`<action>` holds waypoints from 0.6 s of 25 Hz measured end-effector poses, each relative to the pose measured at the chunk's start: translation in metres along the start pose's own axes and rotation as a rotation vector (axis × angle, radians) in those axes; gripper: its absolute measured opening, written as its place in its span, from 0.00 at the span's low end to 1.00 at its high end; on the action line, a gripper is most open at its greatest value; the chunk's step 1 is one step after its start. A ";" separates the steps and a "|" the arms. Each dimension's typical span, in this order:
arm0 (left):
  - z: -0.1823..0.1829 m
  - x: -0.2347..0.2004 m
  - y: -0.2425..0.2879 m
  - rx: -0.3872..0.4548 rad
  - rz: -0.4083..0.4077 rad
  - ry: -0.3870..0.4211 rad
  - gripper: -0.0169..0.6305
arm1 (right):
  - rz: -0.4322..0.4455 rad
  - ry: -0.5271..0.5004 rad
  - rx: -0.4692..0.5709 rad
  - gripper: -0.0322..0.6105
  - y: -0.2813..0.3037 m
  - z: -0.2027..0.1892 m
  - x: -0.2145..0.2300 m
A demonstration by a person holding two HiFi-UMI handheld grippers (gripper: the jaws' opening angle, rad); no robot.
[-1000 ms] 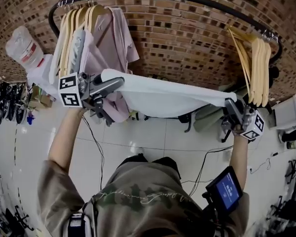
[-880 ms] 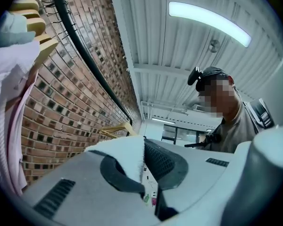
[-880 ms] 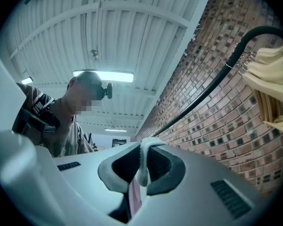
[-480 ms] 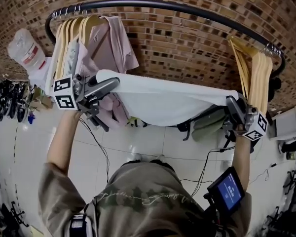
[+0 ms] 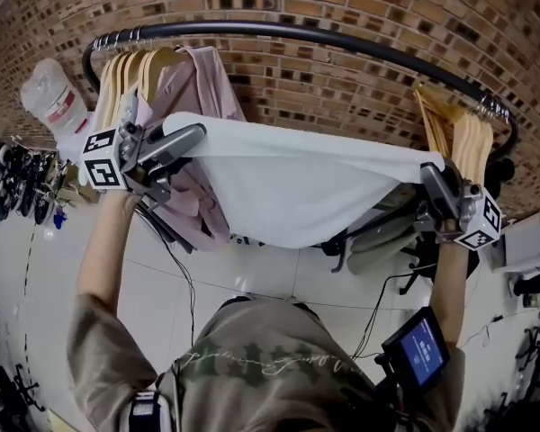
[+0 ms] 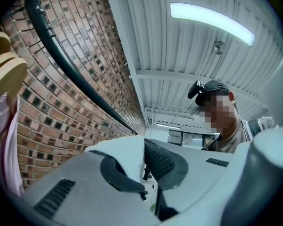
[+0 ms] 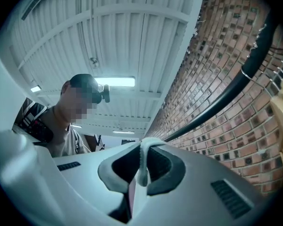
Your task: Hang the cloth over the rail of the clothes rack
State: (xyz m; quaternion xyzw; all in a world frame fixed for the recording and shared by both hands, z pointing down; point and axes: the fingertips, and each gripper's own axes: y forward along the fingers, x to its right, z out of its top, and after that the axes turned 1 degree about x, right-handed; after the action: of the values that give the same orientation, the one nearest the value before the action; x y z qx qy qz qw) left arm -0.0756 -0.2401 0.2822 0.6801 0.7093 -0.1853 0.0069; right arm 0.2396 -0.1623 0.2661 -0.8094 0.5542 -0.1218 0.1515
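Observation:
A white cloth (image 5: pixel 297 183) is stretched between my two grippers in the head view, sagging in the middle, below and in front of the black rail (image 5: pixel 324 39) of the clothes rack. My left gripper (image 5: pixel 194 136) is shut on the cloth's left corner. My right gripper (image 5: pixel 429 175) is shut on the right corner. In the left gripper view the white cloth (image 6: pixel 127 149) is pinched between the jaws, with the rail (image 6: pixel 70 65) running above. In the right gripper view a fold of the cloth (image 7: pixel 142 161) sits between the jaws, the rail (image 7: pixel 221 102) passing above right.
Wooden hangers (image 5: pixel 130 79) with a pink garment (image 5: pixel 193 106) hang at the rail's left end. More wooden hangers (image 5: pixel 463 138) hang at the right end. A brick wall (image 5: pixel 342 79) stands behind the rack. A small screen (image 5: pixel 418 349) sits on my right forearm.
Both grippers have risen with the cloth stretched between them, closer to the rail. The cloth now hangs higher in front of the brick wall.

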 end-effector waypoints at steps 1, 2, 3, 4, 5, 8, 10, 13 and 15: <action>0.004 -0.001 0.000 -0.003 0.001 -0.008 0.05 | 0.003 0.002 -0.002 0.08 0.003 0.003 0.002; 0.007 -0.002 0.001 -0.008 0.004 -0.015 0.05 | 0.005 0.005 -0.005 0.08 0.005 0.006 0.003; 0.010 -0.003 0.001 -0.012 0.005 -0.017 0.05 | 0.009 0.007 -0.009 0.08 0.007 0.009 0.003; 0.014 -0.003 0.001 -0.016 0.003 -0.015 0.05 | 0.014 0.003 -0.013 0.08 0.008 0.012 0.004; 0.018 -0.003 0.002 -0.017 -0.003 -0.010 0.05 | 0.019 -0.006 -0.015 0.08 0.010 0.015 0.003; 0.025 -0.002 0.002 -0.017 -0.027 -0.017 0.05 | 0.014 -0.030 -0.010 0.08 0.013 0.018 0.001; 0.031 -0.003 0.004 -0.034 -0.033 -0.027 0.05 | 0.000 -0.024 -0.005 0.08 0.015 0.022 0.003; 0.049 -0.004 0.010 -0.043 -0.042 0.004 0.05 | -0.008 -0.006 0.022 0.08 0.021 0.038 0.009; 0.058 -0.003 0.016 -0.035 -0.053 0.028 0.05 | -0.015 0.028 0.051 0.08 0.023 0.049 0.012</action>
State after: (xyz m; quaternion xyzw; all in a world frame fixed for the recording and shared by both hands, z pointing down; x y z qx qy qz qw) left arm -0.0742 -0.2589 0.2252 0.6634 0.7302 -0.1634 0.0042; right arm 0.2425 -0.1762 0.2122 -0.8078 0.5467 -0.1481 0.1634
